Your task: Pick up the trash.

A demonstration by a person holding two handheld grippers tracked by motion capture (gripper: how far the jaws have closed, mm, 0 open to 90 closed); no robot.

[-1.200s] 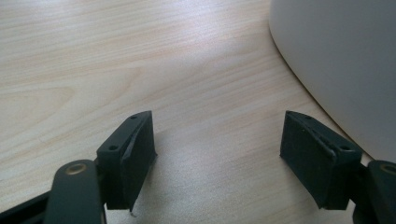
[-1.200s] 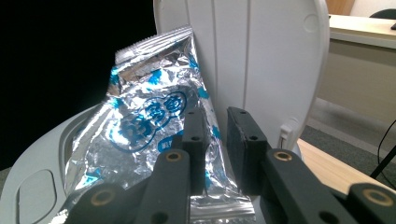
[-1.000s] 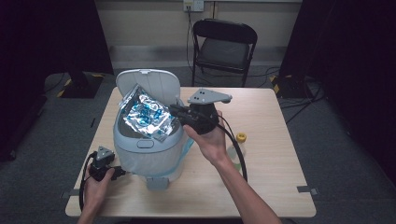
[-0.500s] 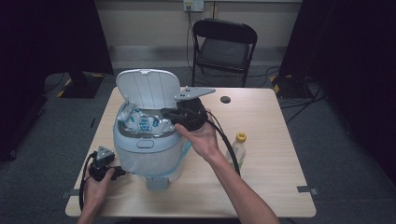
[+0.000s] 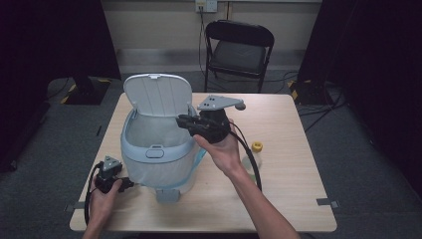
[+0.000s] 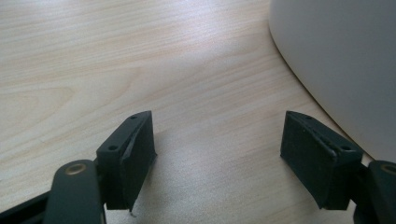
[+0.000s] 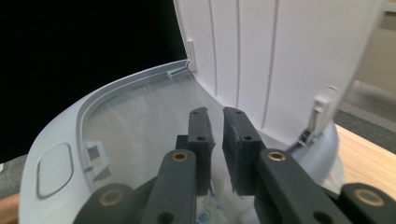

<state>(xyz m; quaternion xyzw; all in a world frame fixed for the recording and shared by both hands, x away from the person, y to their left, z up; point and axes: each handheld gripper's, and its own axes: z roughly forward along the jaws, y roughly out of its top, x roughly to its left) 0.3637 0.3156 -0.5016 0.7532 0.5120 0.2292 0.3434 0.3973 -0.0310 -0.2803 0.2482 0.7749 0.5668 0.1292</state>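
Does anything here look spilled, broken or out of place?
Nothing stands out. The bin stands upright on the table with its lid raised, and the yellow-capped bottle is upright beside it.

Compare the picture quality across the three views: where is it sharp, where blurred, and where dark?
High view: table evenly lit, surroundings nearly black. Left gripper view: wood grain crisp, the bin's wall soft. Right gripper view: lid bright and slightly blurred at its right edge, black background at the left.
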